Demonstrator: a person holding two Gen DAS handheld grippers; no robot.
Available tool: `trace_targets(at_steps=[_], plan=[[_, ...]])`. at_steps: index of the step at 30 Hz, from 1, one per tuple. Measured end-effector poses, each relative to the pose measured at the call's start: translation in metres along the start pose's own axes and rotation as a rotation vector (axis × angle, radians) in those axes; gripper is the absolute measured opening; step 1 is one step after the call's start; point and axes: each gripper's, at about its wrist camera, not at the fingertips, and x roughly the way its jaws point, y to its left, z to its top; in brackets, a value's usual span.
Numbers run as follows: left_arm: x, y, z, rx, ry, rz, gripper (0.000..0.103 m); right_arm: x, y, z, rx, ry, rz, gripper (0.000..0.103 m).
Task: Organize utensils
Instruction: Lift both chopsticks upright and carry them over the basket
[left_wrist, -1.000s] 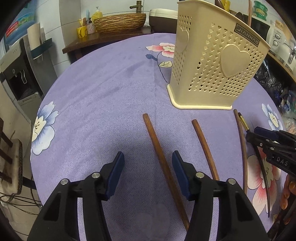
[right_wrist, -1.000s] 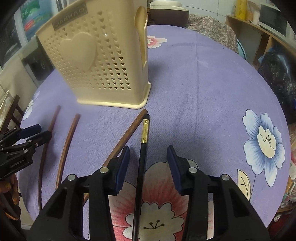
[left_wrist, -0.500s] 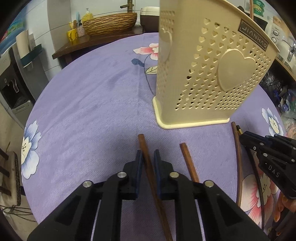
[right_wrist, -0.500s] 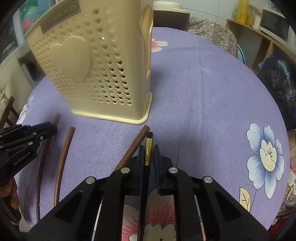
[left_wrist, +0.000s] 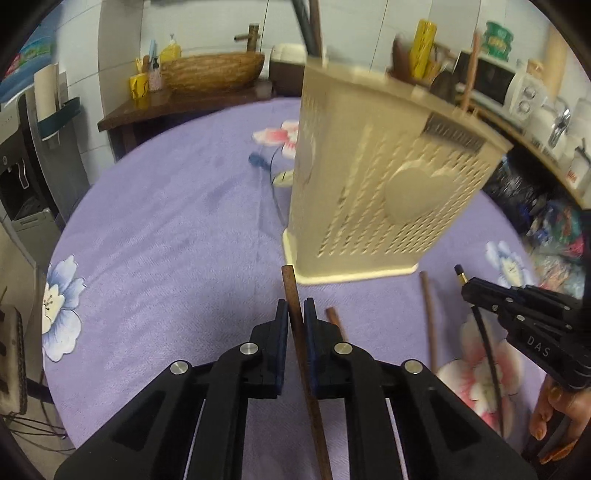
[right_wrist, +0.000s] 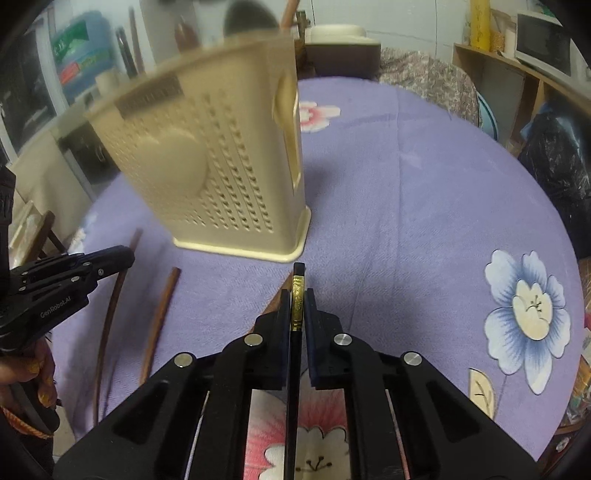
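My left gripper (left_wrist: 295, 307) is shut on a brown wooden chopstick (left_wrist: 289, 282), whose tip sticks out just in front of the cream perforated utensil holder (left_wrist: 388, 184). My right gripper (right_wrist: 298, 295) is shut on a black chopstick (right_wrist: 298, 272) with a gold band, raised off the cloth. The holder (right_wrist: 221, 166) stands upright on the purple flowered tablecloth (right_wrist: 406, 184). Two more brown chopsticks (left_wrist: 430, 317) (left_wrist: 334, 319) lie on the cloth between the grippers. Each gripper shows in the other's view: the right gripper (left_wrist: 466, 286) at the right, the left gripper (right_wrist: 127, 254) at the left.
A wicker basket (left_wrist: 212, 72) and bottles sit on a dark side table behind the round table. A shelf with a microwave (left_wrist: 491, 79) runs along the right. A black bag (right_wrist: 554, 155) stands past the table's right edge. A hand (left_wrist: 550, 417) holds the right gripper.
Both grippers went from open to shut, the left on the brown chopstick, the right on the black one. Both then rose, lifting the sticks' front ends off the cloth.
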Motion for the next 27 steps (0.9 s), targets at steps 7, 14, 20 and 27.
trace_targets(at_steps=[7,14,20,27], plan=[[-0.092,-0.003,0.010,0.021,-0.220,-0.079,0.009,-0.094,-0.002,0.010,-0.012,-0.172,0.088,0.008],[-0.135,0.005,0.023,0.020,-0.327,-0.096,0.008,-0.157,-0.011,0.018,-0.020,-0.273,0.133,0.008],[-0.135,0.011,0.023,0.012,-0.326,-0.104,0.007,-0.160,-0.010,0.019,-0.025,-0.277,0.136,0.008],[-0.121,0.024,0.026,-0.023,-0.272,0.000,0.015,-0.163,-0.010,0.016,-0.025,-0.281,0.127,0.008]])
